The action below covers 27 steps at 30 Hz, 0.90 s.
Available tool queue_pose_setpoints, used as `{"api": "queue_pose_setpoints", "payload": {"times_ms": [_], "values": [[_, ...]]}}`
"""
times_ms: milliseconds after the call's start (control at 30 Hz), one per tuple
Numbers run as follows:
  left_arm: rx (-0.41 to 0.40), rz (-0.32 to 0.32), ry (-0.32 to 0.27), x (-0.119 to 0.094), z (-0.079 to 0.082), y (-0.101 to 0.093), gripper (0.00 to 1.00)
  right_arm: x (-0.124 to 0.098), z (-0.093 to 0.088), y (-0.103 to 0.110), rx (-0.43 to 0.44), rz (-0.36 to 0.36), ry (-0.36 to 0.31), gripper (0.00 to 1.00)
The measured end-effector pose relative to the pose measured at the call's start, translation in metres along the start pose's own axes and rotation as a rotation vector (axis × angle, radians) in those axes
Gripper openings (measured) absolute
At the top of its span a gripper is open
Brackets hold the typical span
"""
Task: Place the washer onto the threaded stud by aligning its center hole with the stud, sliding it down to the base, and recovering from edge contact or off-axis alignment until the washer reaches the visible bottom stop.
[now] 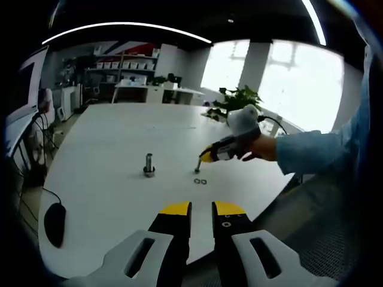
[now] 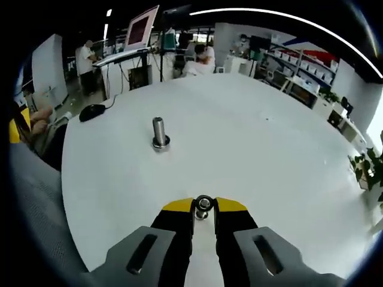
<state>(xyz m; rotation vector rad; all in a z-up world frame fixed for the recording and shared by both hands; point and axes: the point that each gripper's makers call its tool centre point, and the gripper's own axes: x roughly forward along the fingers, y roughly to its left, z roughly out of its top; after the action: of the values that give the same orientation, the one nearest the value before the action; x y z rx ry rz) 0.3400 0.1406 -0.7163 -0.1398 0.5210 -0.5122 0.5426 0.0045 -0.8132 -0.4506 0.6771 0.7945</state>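
Nearest in the left gripper view, the left gripper (image 1: 201, 209) hangs over the near edge of the table with its yellow-tipped jaws a narrow gap apart and nothing between them. The white table (image 1: 108, 137) is broad, smooth and rounded, set in an open office with shelves at the back and bright windows to the right. At its left edge lies a dark computer mouse (image 1: 54, 223). Toward the middle the threaded stud (image 1: 149, 164) stands upright, a short metal post on a wider base, with open tabletop all round it. Right of it two small spare washers (image 1: 200, 181) lie flat, side by side. Just beyond them the right gripper (image 1: 202, 159) points down at the table, held by a hand in a blue sleeve (image 1: 311, 149). A potted plant (image 1: 236, 98) stands behind.

In the right gripper view, the washer (image 2: 203, 204), a small dark ring, is clamped between those jaws, well apart from the stud.
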Motion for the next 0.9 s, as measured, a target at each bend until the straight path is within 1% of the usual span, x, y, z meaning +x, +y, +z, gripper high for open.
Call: {"api": "queue_pose_setpoints", "payload": {"times_ms": [167,267,367,433,533,633,700,800,833,867,900], "values": [[0.002,-0.003,-0.001,0.0,0.0,0.0,0.11,-0.001,-0.001,0.002,-0.014,0.018,0.021,0.14],[0.002,-0.004,0.0,0.0,-0.001,0.001,0.11,-0.002,-0.002,0.002,-0.046,0.025,0.057,0.14],[0.001,-0.004,-0.002,0.0,-0.001,0.001,0.11,0.0,-0.002,0.003,-0.052,0.061,0.098,0.14],[0.001,-0.003,-0.003,0.0,0.0,0.001,0.11,0.001,-0.001,0.002,-0.068,0.067,0.108,0.14],[0.001,-0.003,-0.004,0.0,0.0,0.001,0.11,0.003,0.0,0.0,-0.068,0.076,0.134,0.14],[-0.002,-0.003,-0.005,0.0,0.0,0.001,0.11,0.004,0.0,-0.001,-0.042,0.095,0.166,0.14],[-0.003,-0.003,-0.006,0.0,0.0,0.001,0.11,0.004,-0.001,-0.002,-0.041,0.098,0.185,0.14],[-0.004,-0.004,-0.004,0.0,0.0,0.001,0.11,0.004,-0.005,0.003,-0.013,0.13,0.223,0.14],[-0.004,-0.004,-0.005,0.0,0.0,0.001,0.11,0.004,-0.008,0.003,-0.005,0.133,0.244,0.07],[-0.005,-0.004,-0.005,0.0,0.0,0.001,0.11,0.001,-0.018,0.005,-0.04,0.161,0.305,0.03],[-0.006,-0.004,-0.005,0.0,0.0,0.001,0.11,0.006,-0.015,0.005,-0.055,0.146,0.277,0.03]]}}
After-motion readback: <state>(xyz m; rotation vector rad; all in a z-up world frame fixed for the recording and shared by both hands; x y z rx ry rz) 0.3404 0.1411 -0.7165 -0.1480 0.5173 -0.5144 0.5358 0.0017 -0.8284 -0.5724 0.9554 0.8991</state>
